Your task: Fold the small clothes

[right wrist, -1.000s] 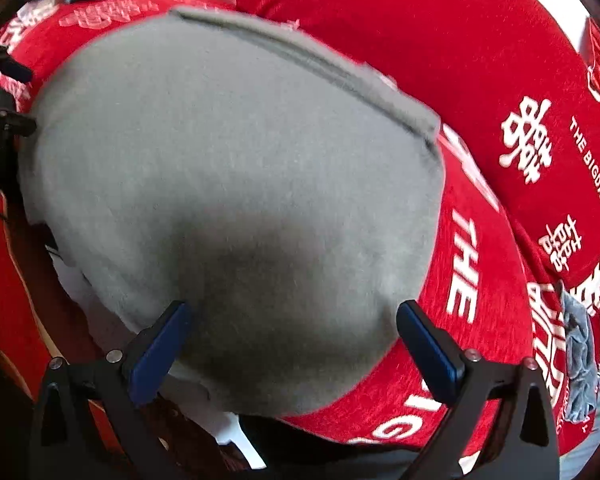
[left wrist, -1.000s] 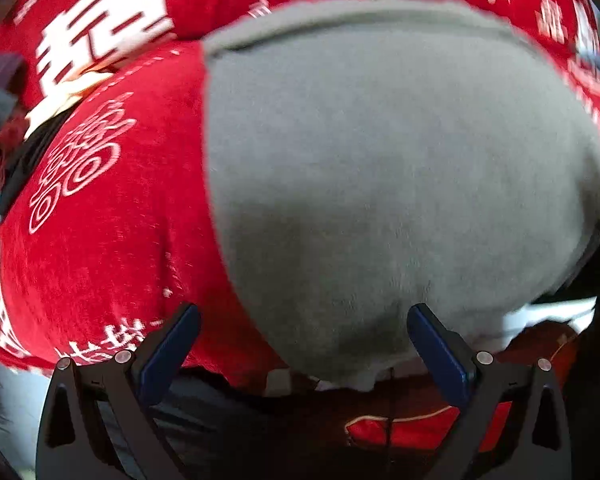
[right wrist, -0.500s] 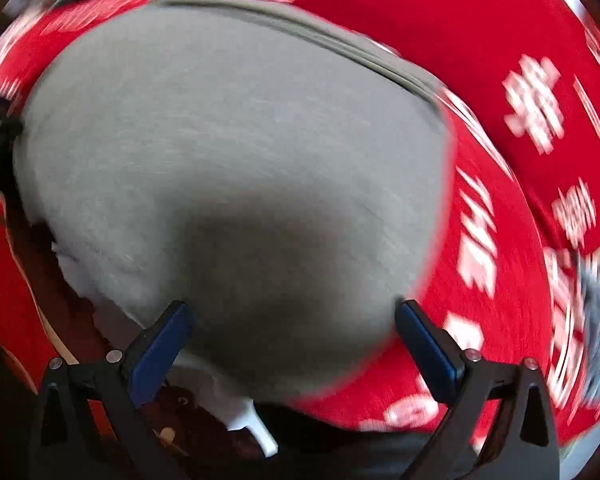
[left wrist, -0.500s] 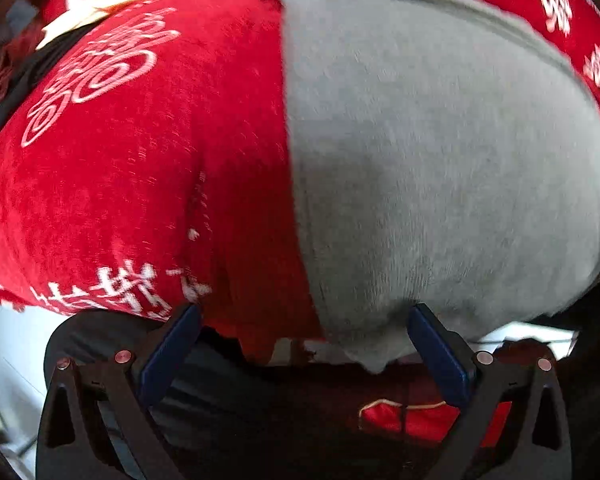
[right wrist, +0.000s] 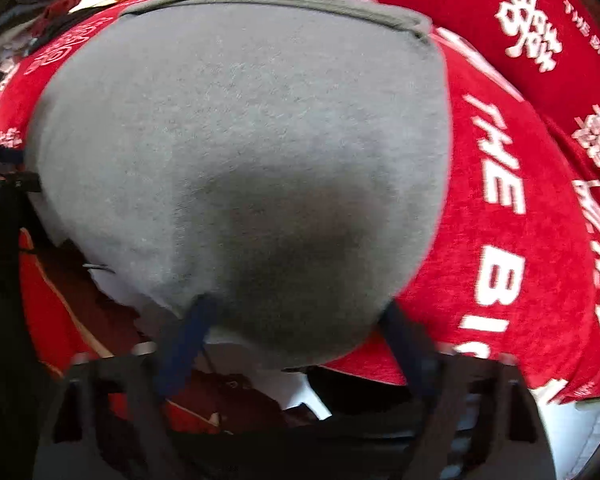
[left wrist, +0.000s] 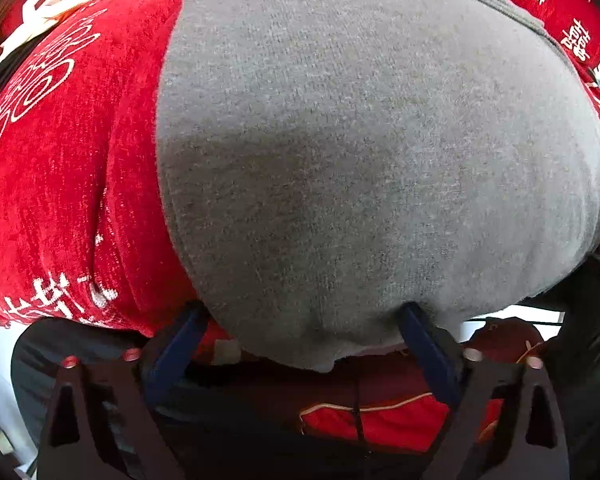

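Observation:
A grey garment [left wrist: 360, 152] lies flat on a red cloth with white lettering [left wrist: 60, 168]; it also fills the right wrist view [right wrist: 240, 168]. My left gripper [left wrist: 304, 328] is open, its blue fingertips at the garment's near edge, which hangs between them. My right gripper [right wrist: 296, 320] is open too, its fingertips [right wrist: 196, 320] against the garment's near edge. Neither is closed on the fabric. The garment's far hem shows as a thick band [right wrist: 300, 0].
The red cloth [right wrist: 520, 200] covers the surface on both sides of the garment. Below the near edge are dark and red items [left wrist: 380, 420] and a white patch [right wrist: 300, 392]. Clutter shows at the far left [right wrist: 40, 20].
Both grippers have moved forward and down toward the garment's near edge; the fabric now sits between the fingertips. Both stay open.

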{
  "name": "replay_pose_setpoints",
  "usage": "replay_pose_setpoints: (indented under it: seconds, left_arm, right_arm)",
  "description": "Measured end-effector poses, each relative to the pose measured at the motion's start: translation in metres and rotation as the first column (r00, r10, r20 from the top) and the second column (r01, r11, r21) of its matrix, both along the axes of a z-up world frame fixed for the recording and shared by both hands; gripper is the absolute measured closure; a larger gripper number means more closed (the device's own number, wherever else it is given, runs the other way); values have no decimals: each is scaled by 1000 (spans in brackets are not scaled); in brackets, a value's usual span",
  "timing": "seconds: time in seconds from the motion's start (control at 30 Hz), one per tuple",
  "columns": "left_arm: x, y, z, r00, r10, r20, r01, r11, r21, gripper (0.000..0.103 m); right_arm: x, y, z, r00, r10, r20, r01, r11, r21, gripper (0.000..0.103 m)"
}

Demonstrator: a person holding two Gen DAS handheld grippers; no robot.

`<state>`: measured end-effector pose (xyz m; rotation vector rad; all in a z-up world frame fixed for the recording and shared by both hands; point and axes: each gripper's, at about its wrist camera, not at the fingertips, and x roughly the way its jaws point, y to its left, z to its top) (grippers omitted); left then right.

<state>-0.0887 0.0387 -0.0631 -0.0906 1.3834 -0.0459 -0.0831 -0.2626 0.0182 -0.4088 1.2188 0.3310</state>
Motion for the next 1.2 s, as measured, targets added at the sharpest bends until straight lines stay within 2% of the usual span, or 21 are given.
replay_pose_setpoints:
  seconds: [0.07,0.13,0.23,0.3,0.33,0.37,0.4,0.43,0.47,0.5,0.57,0.67,0.73,0.83,0.9,0.93,0.97,1.0,1.07,1.2]
  left_arm:
    - [-8,10,9,1000,-3,10,3,1000,-10,29]
    - [-15,10,12,1000,-4,17,4,1000,-12,42]
    - [-23,21,17,1000,-4,18,4,1000,-26,56]
    - [-29,33,20,1000,2,7,-2,1000,-19,56]
    - [-30,38,22,1000,16,-8,-16,1000,5,56]
    - [-31,52,29,1000,23,-6,-23,1000,14,56]
    - [-33,59,36,999,32,8,-32,999,20,53]
    - [-35,66,44,999,40,28,-40,999,26,32]
    - [-30,73,51,997,52,54,-54,998,36,17]
    - [-30,77,63,992,73,106,-79,995,53,0]
    - [-25,82,88,965,114,235,-133,989,65,0]
    - [8,75,110,945,134,297,-142,990,6,0]
    - [37,63,117,936,137,325,-142,990,-7,0]
    - [85,28,106,929,138,343,-148,989,2,0]
    - [110,10,91,944,140,298,-158,987,35,0]
    - [118,7,79,956,133,260,-154,986,63,0]
    - [119,4,75,957,133,258,-153,987,59,0]
    - [110,8,76,943,148,297,-166,986,35,0]
    - [90,12,72,941,143,305,-154,988,10,0]
    - [38,9,65,933,106,344,-122,992,26,0]
  right_arm:
    - [0,-11,7,999,-39,10,39,999,17,71]
    - [2,-23,10,998,-67,-4,67,996,64,85]
    - [3,-29,11,997,-76,-16,78,992,97,87]
    - [3,-27,14,998,-69,-10,70,994,82,87]
    - [5,-27,17,997,-74,-16,75,994,79,82]
    - [10,-29,19,997,-74,-18,75,994,76,65]
    - [10,-28,26,997,-74,3,74,996,55,53]
    - [11,-28,34,997,-67,41,65,997,38,28]
    - [10,-28,44,994,-57,96,55,998,27,16]
    - [13,-24,57,985,-44,164,39,999,33,16]
    - [24,-16,69,979,-39,202,27,998,59,16]
    - [58,7,82,970,-63,233,35,992,124,16]
    - [87,29,81,968,-78,240,40,987,158,16]
    - [134,62,62,978,-106,179,72,980,186,16]
    - [164,82,38,984,-135,118,118,983,142,16]
    - [167,86,29,985,-146,92,133,983,129,16]
    - [169,87,20,985,-156,73,146,981,124,14]
    - [161,84,23,980,-154,123,135,979,152,14]
    - [145,78,21,984,-127,129,106,981,160,12]
    - [82,55,16,979,-25,202,-6,989,149,7]
